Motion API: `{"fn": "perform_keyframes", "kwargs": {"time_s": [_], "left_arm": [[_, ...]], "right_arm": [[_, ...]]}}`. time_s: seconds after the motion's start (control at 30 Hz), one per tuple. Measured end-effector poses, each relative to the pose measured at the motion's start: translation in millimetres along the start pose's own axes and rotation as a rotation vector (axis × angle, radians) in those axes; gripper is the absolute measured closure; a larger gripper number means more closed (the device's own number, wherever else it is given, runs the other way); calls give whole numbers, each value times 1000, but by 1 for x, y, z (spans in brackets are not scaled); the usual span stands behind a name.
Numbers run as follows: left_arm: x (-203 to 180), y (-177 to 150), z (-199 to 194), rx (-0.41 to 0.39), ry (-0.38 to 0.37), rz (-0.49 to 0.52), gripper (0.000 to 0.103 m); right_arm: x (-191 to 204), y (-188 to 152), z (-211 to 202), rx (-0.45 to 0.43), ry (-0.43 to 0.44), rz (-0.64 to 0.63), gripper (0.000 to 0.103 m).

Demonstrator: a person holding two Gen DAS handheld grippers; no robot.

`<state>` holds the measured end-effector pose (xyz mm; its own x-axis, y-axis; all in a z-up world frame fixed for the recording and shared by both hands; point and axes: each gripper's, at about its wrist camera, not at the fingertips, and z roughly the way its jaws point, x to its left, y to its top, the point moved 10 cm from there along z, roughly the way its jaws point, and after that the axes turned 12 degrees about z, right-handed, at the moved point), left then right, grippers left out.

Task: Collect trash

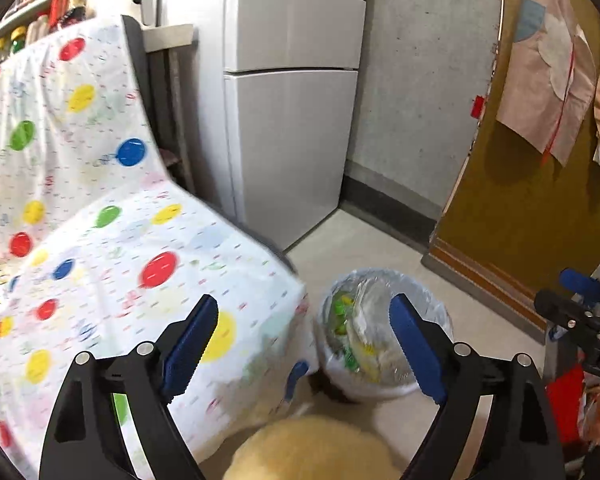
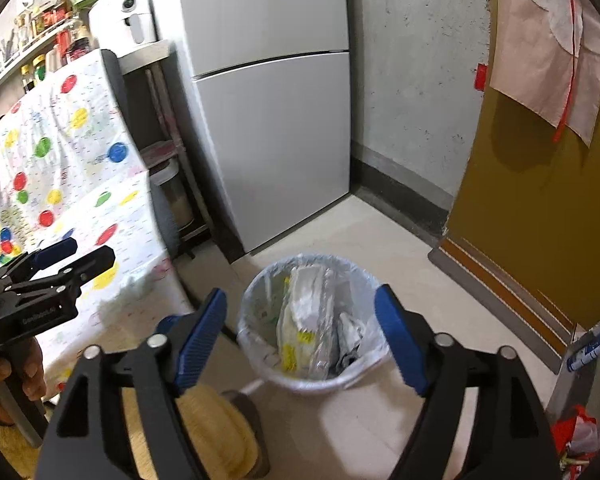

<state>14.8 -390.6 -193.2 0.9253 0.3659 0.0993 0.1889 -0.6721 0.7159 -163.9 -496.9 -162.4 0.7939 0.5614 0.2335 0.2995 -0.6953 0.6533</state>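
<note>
Here the right gripper (image 2: 300, 332) hangs directly above the bin (image 2: 314, 320), its blue-padded jaws spread wide with nothing between them and touching nothing; seen from that wrist the two pads frame the bin's rim on either side. The left gripper (image 1: 304, 344) is just as wide apart and likewise bare, held up and to the left of the bin (image 1: 380, 332), over the edge of the cloth (image 1: 100, 240). In the right wrist view the left gripper (image 2: 66, 266) shows from the side, left of the bin, with a hand (image 2: 8, 380) around its handle. The bin is white, lined with a clear bag, and stands on the pale floor (image 2: 380, 240); inside lie crumpled wrappers (image 2: 304, 320), white and clear with yellow and green print. A yellowish furry thing (image 2: 216, 428) sits low in the frame, just beside the bin on its near left; what it is cannot be told. The cloth, white with coloured dots, drapes over furniture left of the bin. Behind the bin stands a white fridge (image 2: 276, 120) against a grey wall (image 2: 412, 80), and right of the bin is an ochre door (image 2: 540, 220) with pink fabric (image 2: 548, 40) hung on it. A shelf of bottles (image 2: 40, 28) runs far left of the fridge, above the cloth.
</note>
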Motion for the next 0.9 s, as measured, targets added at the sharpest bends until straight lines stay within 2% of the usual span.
{"fn": "perform_keyframes", "kwargs": {"time_s": [0.07, 0.13, 0.3, 0.47, 0.67, 0.77, 0.9], "left_arm": [[4, -4, -16, 5, 10, -1, 15], [12, -8, -33, 18, 28, -8, 14], [21, -10, -65, 15, 73, -10, 13], [27, -12, -90, 21, 124, -8, 12], [38, -13, -116, 16, 180, -12, 12], [42, -13, -120, 17, 207, -8, 11], [44, -11, -121, 16, 208, -15, 11]], "right_arm": [[7, -4, -14, -2, 7, 1, 15], [13, -4, -27, -16, 3, -1, 6], [26, -1, -55, -69, -38, -33, 6], [31, -2, -71, -107, -131, -101, 6], [47, -1, -94, -136, -109, -133, 6], [48, -1, -95, -136, -110, -148, 6], [42, -2, -91, -123, -136, -142, 6]]}}
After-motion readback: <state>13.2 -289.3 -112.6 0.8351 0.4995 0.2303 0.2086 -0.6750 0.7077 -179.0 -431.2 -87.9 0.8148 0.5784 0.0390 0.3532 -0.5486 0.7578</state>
